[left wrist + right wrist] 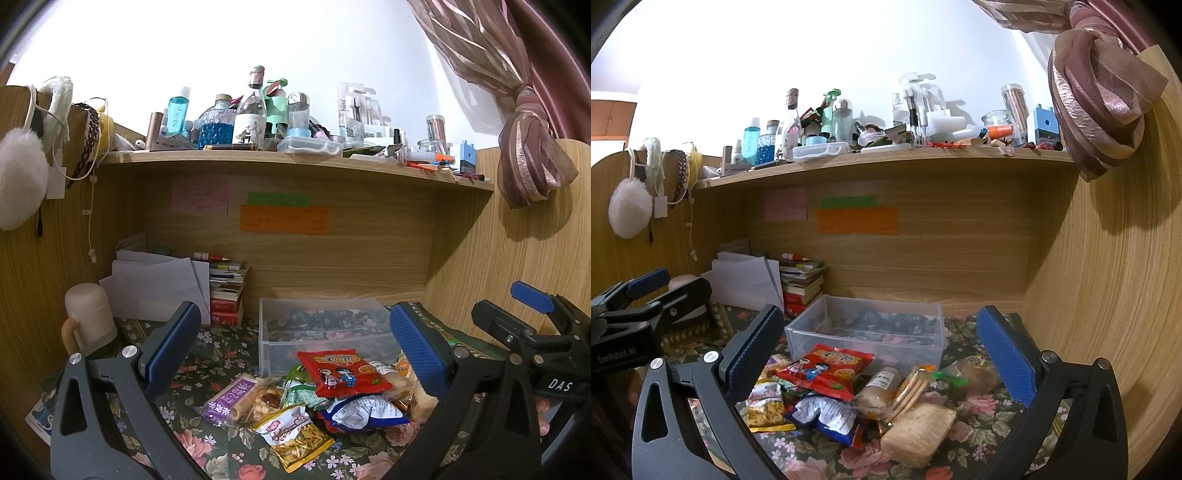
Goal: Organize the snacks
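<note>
Both grippers, left gripper (295, 350) and right gripper (882, 354), hang wide apart, holding nothing, over the near snack pile (849, 391); the empty clear bin (868, 328) waits just beyond it.

Table (979, 417) covered in a dark floral cloth, boxed in by wood panels — on it a clear plastic bin (866, 332) near the back, with a heap of snack packets (849, 391) just in front. Back left: loose white papers (746, 280), a stack of books (801, 286), a pale mug (90, 317). Shelf (886, 160) above — crowded with bottles and jars.
</note>
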`<move>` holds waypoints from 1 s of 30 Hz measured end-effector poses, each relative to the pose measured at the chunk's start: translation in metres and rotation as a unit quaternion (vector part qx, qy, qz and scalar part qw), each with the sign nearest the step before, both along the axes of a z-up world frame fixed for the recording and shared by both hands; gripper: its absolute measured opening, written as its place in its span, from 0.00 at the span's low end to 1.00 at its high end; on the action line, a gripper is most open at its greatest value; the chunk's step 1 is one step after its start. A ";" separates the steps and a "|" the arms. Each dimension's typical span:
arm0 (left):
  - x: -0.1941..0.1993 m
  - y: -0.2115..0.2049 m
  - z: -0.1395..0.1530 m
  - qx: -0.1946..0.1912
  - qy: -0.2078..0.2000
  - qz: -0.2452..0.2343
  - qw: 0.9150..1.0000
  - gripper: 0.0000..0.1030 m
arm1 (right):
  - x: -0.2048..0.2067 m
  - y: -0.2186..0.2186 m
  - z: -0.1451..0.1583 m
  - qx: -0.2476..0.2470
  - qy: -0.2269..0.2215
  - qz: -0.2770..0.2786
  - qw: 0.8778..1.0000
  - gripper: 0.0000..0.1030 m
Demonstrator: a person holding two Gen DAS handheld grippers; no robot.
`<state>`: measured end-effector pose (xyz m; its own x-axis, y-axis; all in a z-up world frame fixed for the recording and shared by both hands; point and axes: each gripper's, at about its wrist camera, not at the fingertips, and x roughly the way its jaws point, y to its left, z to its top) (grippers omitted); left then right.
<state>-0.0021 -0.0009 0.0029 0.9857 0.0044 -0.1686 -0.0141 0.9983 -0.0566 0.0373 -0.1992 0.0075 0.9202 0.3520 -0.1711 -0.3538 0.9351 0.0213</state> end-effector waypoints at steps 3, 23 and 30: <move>-0.001 0.000 0.003 -0.001 -0.001 0.000 1.000 1.00 | 0.000 0.000 0.000 0.000 0.000 0.001 1.000 1.00; -0.003 -0.002 0.006 -0.001 -0.001 -0.005 1.000 1.00 | -0.001 -0.003 0.001 0.005 -0.001 -0.001 1.000 1.00; -0.002 -0.003 0.006 0.000 -0.001 -0.005 1.000 1.00 | -0.001 -0.003 0.001 0.006 0.000 -0.001 1.000 1.00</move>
<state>-0.0042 -0.0037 0.0090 0.9862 -0.0054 -0.1657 -0.0041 0.9984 -0.0570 0.0361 -0.2025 0.0089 0.9205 0.3531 -0.1674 -0.3528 0.9351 0.0328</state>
